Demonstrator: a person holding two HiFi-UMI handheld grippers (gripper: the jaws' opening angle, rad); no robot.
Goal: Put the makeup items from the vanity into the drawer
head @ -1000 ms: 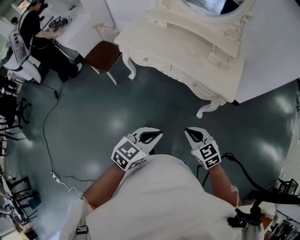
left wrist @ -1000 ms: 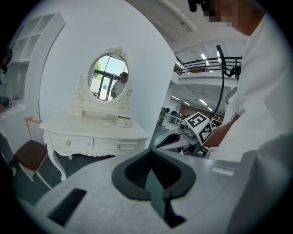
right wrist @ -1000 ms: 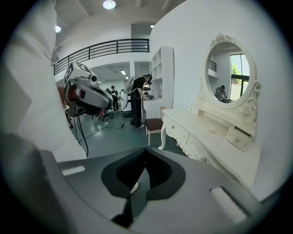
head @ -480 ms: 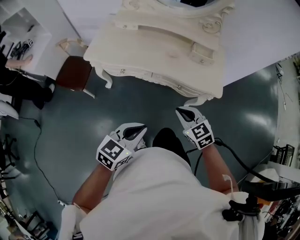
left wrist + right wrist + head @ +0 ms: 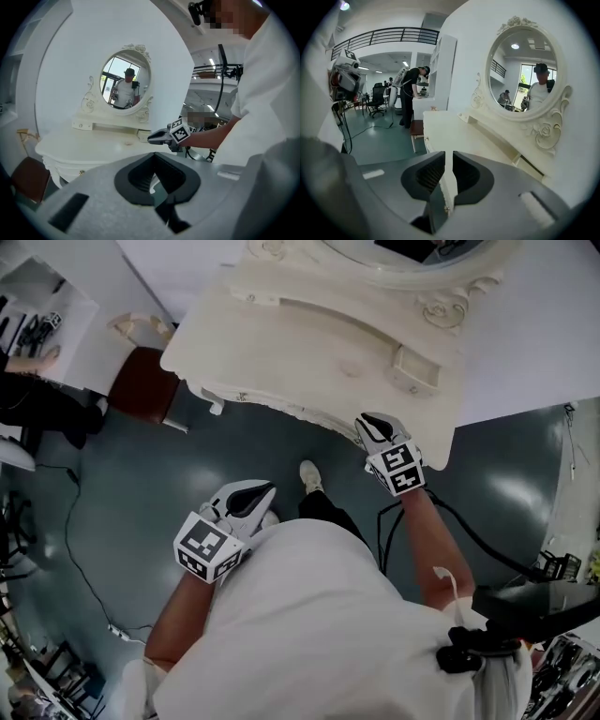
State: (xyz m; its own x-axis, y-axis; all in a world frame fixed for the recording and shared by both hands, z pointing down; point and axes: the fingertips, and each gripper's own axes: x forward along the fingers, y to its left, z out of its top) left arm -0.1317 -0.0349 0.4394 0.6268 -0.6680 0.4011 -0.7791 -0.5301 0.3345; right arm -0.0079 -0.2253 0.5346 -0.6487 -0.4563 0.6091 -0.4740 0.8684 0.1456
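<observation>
Right claw (image 5: 372,420) narrow, empty, at bench (image 5: 281,343) front edge; left claw (image 5: 262,489) narrow, empty, well short of it. Advise widening right claw before any grasp.

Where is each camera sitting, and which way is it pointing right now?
Head view: on the person's head, looking steeply down at the vanity and floor; shows shirt, left claw, right claw.
Left gripper view: on the left claw, facing the mirror; shows its jaws, plus the right claw and shirt.
Right gripper view: on the right claw, looking along the vanity top; shows only its jaws.
Shared: both gripper views see the mirror.
</observation>
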